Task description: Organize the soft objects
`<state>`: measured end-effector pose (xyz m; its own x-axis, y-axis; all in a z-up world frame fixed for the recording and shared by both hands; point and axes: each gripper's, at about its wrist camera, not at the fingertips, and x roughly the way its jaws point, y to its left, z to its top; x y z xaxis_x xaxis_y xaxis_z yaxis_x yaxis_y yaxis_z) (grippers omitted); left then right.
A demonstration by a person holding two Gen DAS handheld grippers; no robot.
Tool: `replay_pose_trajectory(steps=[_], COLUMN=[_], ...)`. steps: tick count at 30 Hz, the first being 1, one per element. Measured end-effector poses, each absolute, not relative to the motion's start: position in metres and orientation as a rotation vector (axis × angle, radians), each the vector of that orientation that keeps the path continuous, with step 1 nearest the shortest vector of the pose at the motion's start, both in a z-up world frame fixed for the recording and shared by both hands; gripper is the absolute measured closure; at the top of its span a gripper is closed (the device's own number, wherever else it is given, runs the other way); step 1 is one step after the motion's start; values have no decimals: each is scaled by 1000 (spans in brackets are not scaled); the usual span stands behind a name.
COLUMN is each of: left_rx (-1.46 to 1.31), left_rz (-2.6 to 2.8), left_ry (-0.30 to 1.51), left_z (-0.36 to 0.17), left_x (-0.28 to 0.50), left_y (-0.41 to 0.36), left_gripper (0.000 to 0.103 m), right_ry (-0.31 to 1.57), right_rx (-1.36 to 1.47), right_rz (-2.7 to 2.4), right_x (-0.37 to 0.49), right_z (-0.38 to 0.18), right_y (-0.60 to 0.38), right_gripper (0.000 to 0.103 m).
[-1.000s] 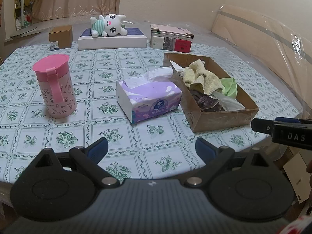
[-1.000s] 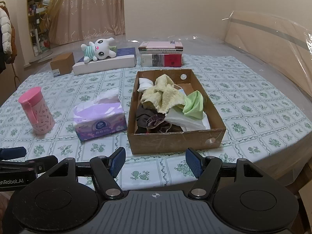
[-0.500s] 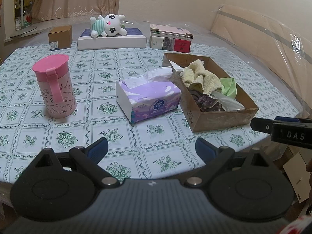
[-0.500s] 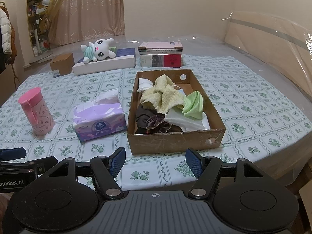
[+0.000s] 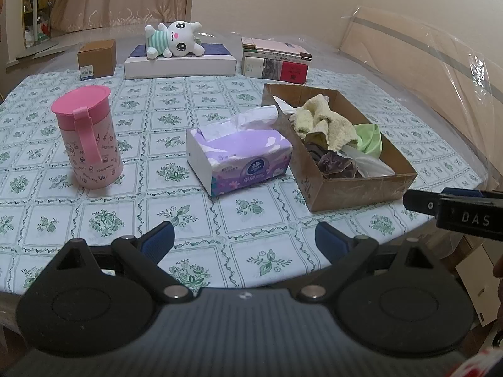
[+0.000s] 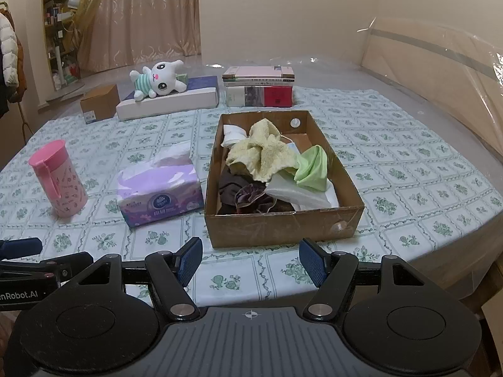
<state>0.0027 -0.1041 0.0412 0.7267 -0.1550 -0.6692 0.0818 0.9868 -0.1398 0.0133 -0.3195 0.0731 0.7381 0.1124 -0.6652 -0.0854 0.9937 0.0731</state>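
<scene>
In the left wrist view, the left gripper point(image 5: 243, 240) hangs over the near edge of the table point(image 5: 132, 144), its blue-padded fingers point(image 5: 158, 239) spread wide with nothing between them. Ahead of it on the floral tablecloth stands a pink lidded cup point(image 5: 88, 136) to the left, and a purple tissue pack point(image 5: 240, 157) lies near the middle, just beside the left wall of a shallow cardboard box point(image 5: 358, 188). The box holds the soft things in a loose heap: a yellow towel point(image 5: 323, 122) on top, a light green cloth point(image 5: 371, 138) to its right, and a dark brown fabric piece point(image 5: 333, 163) toward the near end. At the far side of the table a white plush bunny point(image 5: 174, 39) lies on a flat white box point(image 5: 180, 64), with a small brown carton point(image 5: 96, 58) to the left and a stack of books point(image 5: 276, 59) to the right. In the right wrist view, the right gripper point(image 6: 251, 262) also stands agape and empty, its fingers point(image 6: 190, 260) poised above the table edge directly in front of the cardboard box point(image 6: 283, 224). Here the box's contents show more fully: the yellow towel point(image 6: 267, 152) across the middle, the green cloth point(image 6: 311, 168) at right, a white cloth point(image 6: 232, 133) at the far left corner, pale plastic-looking material point(image 6: 295, 193) under the green cloth, and the dark brown fabric point(image 6: 248, 196) at the near left. The tissue pack point(image 6: 160, 191) sits just beside the box, the pink cup point(image 6: 58, 180) well to the left, and the plush bunny point(image 6: 158, 78) at the far end.
</scene>
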Motion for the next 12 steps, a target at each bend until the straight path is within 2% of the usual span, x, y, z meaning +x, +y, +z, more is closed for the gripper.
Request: replay_pose_trajectory(steps=[12], left_rx=[-117], left_rz=[-139], left_ry=[741], left_z=[40], left_x=[1], left_y=[-101], left_gripper=[7], right_ry=[734], right_rx=[39], right_rz=[108], right_x=[12], right_z=[71], right_y=[-319], right_gripper=[35])
